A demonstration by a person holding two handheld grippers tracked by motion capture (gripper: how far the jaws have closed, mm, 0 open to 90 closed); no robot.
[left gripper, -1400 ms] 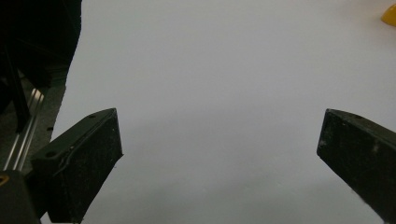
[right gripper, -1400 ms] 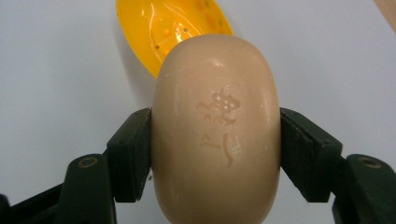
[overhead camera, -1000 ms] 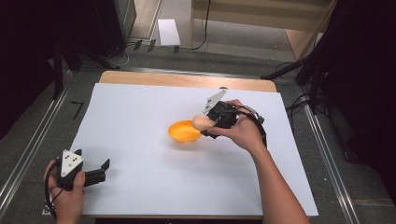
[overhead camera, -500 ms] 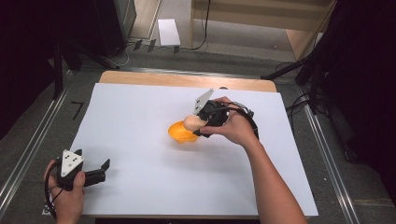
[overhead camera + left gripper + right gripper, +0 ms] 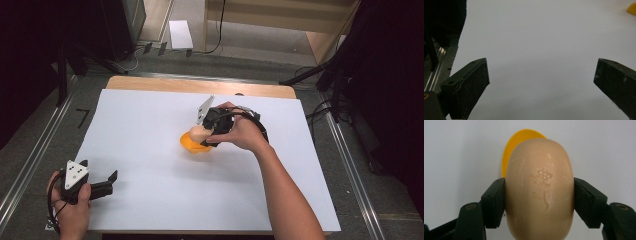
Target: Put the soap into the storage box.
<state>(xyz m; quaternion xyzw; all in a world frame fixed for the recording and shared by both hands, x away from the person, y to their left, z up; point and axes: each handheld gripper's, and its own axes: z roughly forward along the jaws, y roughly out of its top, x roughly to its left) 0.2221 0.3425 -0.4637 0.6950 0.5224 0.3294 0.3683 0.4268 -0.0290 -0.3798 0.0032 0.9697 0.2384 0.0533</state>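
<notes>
The right tongs (image 5: 202, 134) are clamped on a beige oval soap bar (image 5: 539, 187), one pad pressing each side. Just beyond and below the bar sits a small orange dish (image 5: 194, 145) on the white tabletop (image 5: 150, 115). The left tongs (image 5: 111, 179) rest well apart from both, near the tabletop's front corner, their jaws spread wide with nothing between them.

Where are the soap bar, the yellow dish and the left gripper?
soap bar (image 5: 539, 187), right gripper view: middle of its embossed face, between the black jaws.
yellow dish (image 5: 191, 145), high view: left part of its rim, beside the soap.
left gripper (image 5: 114, 176), high view: gap between its open fingertips, over the white sheet.
</notes>
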